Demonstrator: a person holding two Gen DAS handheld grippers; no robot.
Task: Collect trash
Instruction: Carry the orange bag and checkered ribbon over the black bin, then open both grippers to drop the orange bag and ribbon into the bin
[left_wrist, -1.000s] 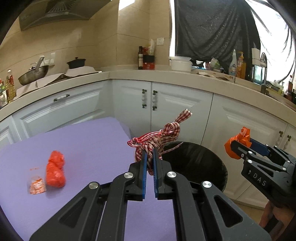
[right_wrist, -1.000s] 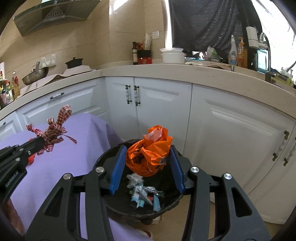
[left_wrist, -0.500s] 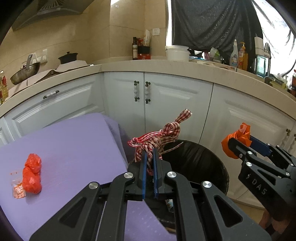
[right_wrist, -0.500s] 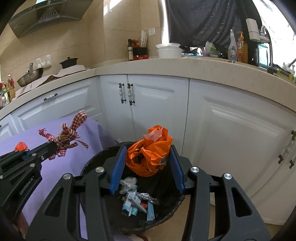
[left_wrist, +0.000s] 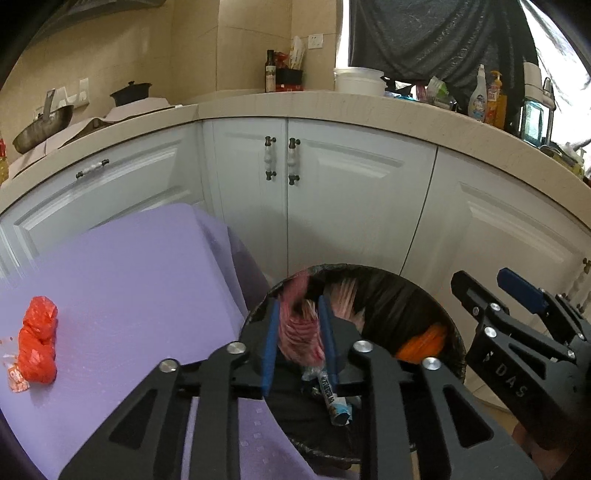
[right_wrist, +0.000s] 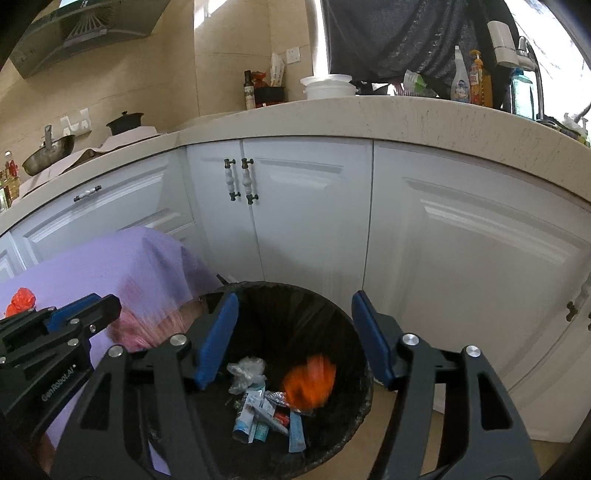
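My left gripper (left_wrist: 299, 304) hangs over the black-lined trash bin (left_wrist: 391, 295) with its jaws opening. The red-and-white checked ribbon (left_wrist: 295, 332) is a blur between the fingers, slipping down, and the pads no longer press on it. My right gripper (right_wrist: 294, 299) is above the same bin (right_wrist: 295, 317), jaws opening wide with nothing between them. The orange plastic bag (right_wrist: 310, 380) is a blur below, dropping onto the wrappers (right_wrist: 258, 406) at the bin's bottom. A red crumpled bag (left_wrist: 37, 347) and a small wrapper (left_wrist: 14, 376) lie on the purple table (left_wrist: 129, 277).
White cabinet doors (right_wrist: 306, 221) stand close behind the bin. Above them runs a beige counter (right_wrist: 424, 122) with bottles, a white bowl and a pot. The purple table's corner (right_wrist: 147, 266) hangs beside the bin's left rim.
Both grippers came forward and down over the bin and opened. The checked ribbon left the left jaws and the orange bag left the right jaws; both are falling into the bin.
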